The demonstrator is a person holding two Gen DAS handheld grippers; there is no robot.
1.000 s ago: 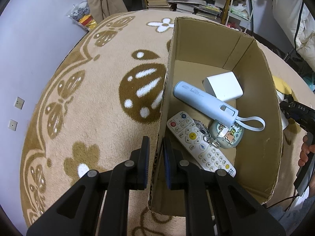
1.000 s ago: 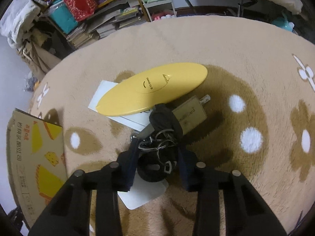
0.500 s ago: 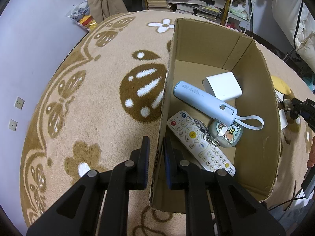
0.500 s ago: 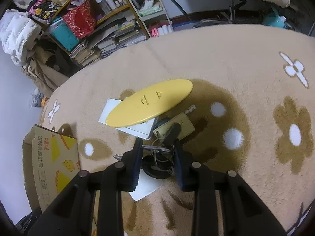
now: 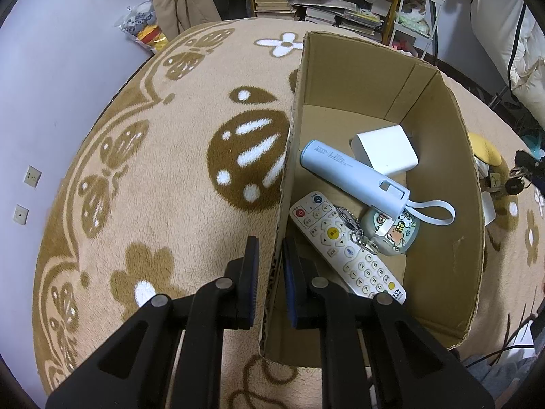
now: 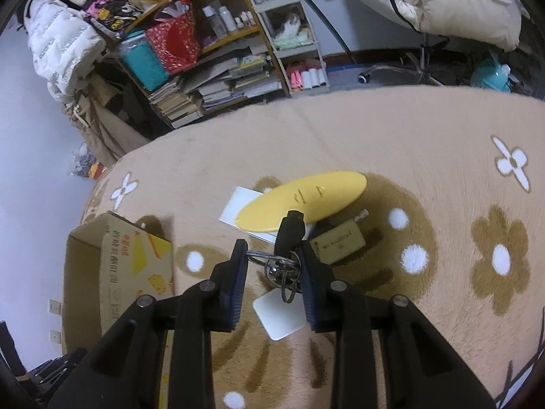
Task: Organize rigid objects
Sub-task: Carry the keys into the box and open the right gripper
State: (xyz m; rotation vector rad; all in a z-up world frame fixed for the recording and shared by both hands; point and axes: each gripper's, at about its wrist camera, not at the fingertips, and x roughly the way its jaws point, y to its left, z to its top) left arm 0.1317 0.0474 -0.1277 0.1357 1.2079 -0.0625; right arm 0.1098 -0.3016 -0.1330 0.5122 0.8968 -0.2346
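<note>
My left gripper (image 5: 270,242) is shut on the near side wall of the open cardboard box (image 5: 340,68), one finger inside and one outside. In the box lie a light blue power bank (image 5: 351,177), a white remote (image 5: 344,248), a white adapter (image 5: 385,151) and a round cartoon keychain (image 5: 391,228). My right gripper (image 6: 274,252) is shut on a bunch of keys (image 6: 282,269) with a black fob (image 6: 289,231), held above the carpet. A tan tag (image 6: 337,242) shows just beside it. The keys (image 5: 516,184) also appear at the left wrist view's right edge.
A yellow oval case (image 6: 303,201) lies on a white sheet (image 6: 238,204) beyond the keys, and a white card (image 6: 279,313) lies under the gripper. The beige patterned carpet (image 6: 442,156) spreads all around. Shelves of books (image 6: 211,81) and a small cart (image 6: 296,44) stand at the back.
My right gripper has risen with the keys, lifting them off the carpet, and its jaws have narrowed on them. The left gripper and box have not moved.
</note>
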